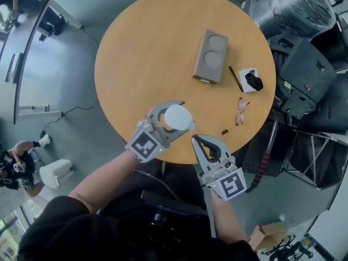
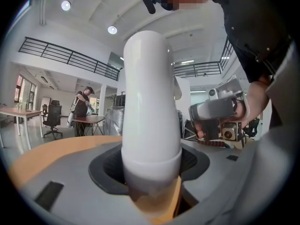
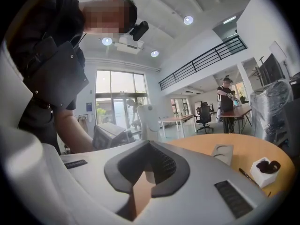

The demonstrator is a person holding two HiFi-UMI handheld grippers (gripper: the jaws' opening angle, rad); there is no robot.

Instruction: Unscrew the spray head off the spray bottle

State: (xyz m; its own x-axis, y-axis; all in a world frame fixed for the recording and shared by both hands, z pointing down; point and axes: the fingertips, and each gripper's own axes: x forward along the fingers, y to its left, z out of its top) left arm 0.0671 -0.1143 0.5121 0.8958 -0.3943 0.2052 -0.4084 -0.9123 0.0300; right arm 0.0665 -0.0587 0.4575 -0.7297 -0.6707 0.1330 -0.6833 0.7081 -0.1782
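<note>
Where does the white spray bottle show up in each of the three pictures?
Head view: the spray bottle stands at the near edge of the table, seen from above.
Left gripper view: the spray bottle fills the centre, upright.
Right gripper view: the spray bottle is small, near the centre, beyond the jaws.
Shared landmark: the round wooden table.
</note>
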